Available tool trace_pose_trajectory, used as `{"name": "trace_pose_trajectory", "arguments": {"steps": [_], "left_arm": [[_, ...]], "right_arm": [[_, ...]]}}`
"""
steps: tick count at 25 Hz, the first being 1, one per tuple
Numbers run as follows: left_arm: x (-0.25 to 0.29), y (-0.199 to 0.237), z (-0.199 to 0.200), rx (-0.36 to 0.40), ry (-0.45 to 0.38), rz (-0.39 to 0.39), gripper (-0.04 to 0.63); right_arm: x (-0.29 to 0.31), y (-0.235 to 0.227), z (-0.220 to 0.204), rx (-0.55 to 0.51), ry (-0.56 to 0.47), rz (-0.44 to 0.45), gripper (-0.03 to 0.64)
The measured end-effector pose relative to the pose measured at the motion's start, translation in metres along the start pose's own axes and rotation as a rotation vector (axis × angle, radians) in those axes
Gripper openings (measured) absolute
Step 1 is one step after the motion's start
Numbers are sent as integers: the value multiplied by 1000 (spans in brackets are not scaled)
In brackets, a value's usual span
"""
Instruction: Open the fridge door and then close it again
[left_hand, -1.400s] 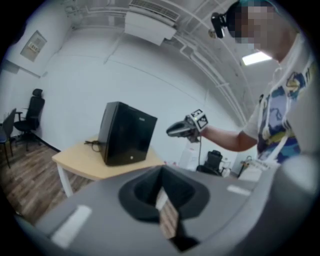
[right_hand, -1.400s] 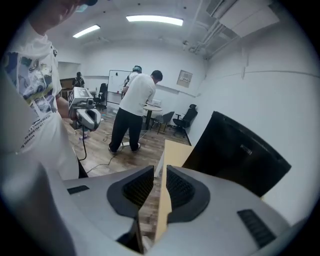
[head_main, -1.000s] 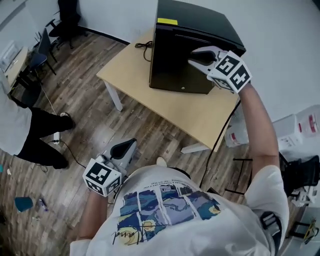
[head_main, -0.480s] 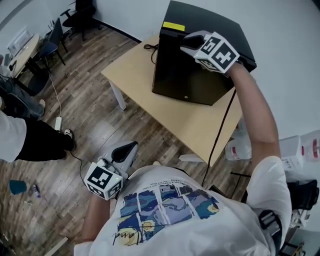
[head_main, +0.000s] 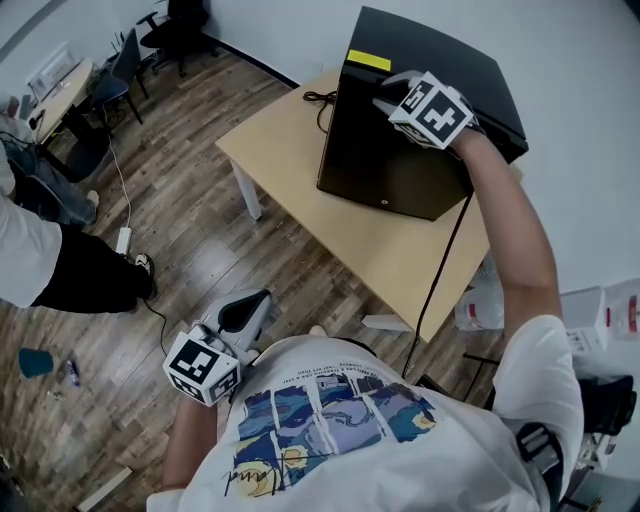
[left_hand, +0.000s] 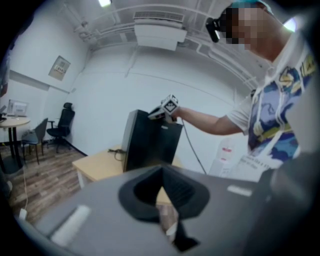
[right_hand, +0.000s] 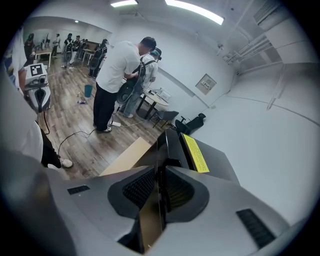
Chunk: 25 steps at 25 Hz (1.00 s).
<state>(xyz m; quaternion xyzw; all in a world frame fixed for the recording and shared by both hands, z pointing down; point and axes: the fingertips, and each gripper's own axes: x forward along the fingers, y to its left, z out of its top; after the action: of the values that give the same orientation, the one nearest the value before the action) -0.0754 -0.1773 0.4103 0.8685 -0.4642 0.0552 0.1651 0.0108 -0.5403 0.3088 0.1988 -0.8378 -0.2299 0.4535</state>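
Right gripper (head_main: 388, 92) risen, jaws pinching fridge door (head_main: 385, 165) | left gripper (head_main: 250, 305) jaws together | person (head_main: 45, 265) nearby

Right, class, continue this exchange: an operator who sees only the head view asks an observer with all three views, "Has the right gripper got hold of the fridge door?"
Observer: Its own view shows the right gripper with jaws closed on a thin dark edge, seemingly the top of the fridge door.
Operator: And the left gripper?
Observer: Jaws together, nothing between them.
Operator: Anyone else in the room?
Observer: A group of people stands at its far end.
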Motion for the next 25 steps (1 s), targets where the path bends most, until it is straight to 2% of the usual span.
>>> {"name": "trace_pose_trajectory", "arguments": {"steps": [12,25], "left_arm": [[-33,11,-8,-8,12,-24,8],[-68,16,-19,-28,-6,-37,8]], "right_arm": [[1,1,1,62,30,11,54],[1,3,-2,79,72,-8,48]]}}
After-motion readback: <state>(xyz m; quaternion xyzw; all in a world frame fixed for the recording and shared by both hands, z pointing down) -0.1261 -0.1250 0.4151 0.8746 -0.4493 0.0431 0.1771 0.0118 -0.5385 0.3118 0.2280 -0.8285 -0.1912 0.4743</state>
